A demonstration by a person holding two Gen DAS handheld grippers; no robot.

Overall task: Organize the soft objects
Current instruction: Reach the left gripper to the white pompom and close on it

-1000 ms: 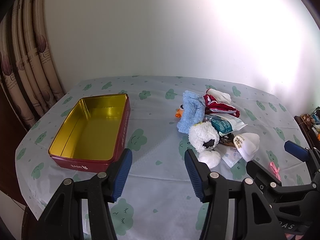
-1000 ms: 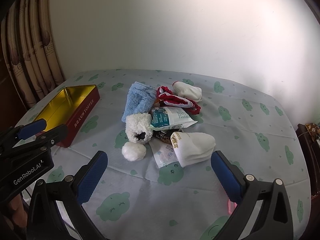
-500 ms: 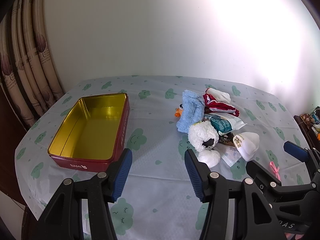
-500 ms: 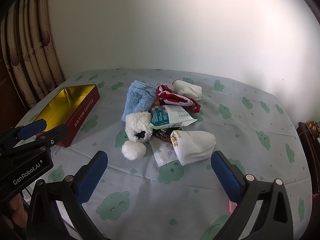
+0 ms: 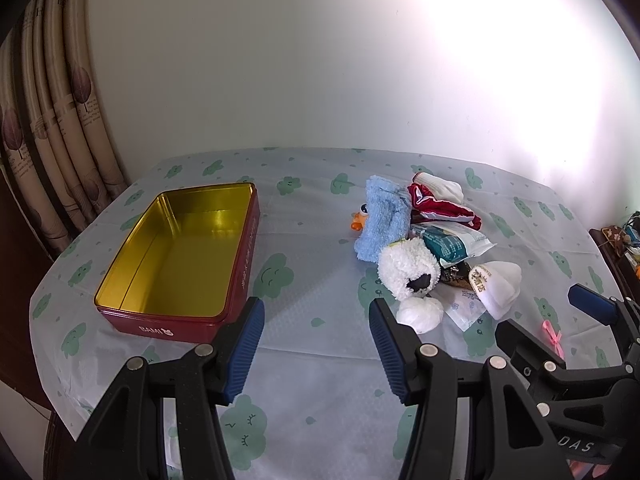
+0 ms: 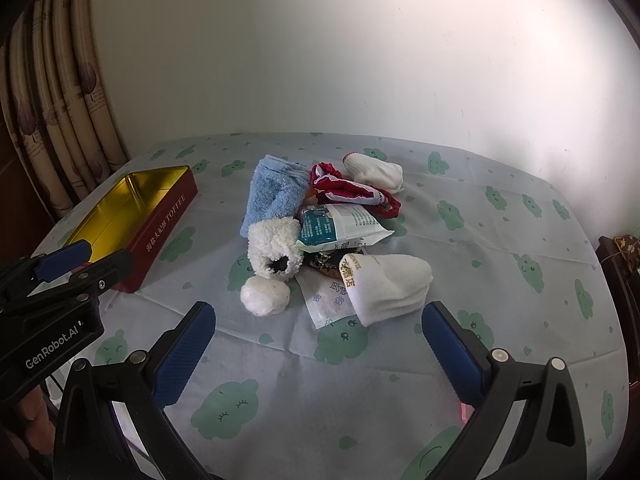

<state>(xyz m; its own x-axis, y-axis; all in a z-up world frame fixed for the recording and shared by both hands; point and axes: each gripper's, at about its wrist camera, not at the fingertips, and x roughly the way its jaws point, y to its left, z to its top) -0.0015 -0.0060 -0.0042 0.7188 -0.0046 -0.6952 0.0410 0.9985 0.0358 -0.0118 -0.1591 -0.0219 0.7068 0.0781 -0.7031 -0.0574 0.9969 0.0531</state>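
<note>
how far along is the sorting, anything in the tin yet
Nothing done yet: the red tin sits empty. Nothing is in hand; the left gripper and right gripper are both open. The whole pile remains on the table, including the blue towel and white socks.

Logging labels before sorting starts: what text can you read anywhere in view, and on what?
"BAMI": short end of the red tin.
"TOFFEE", after Chinese characters too small to read: tin's long side.
"GenRobot.AI": left gripper body.
"DAS": right gripper body, partly cut off.
White sock label, teal packet, flat sachet: print unreadable.
</note>
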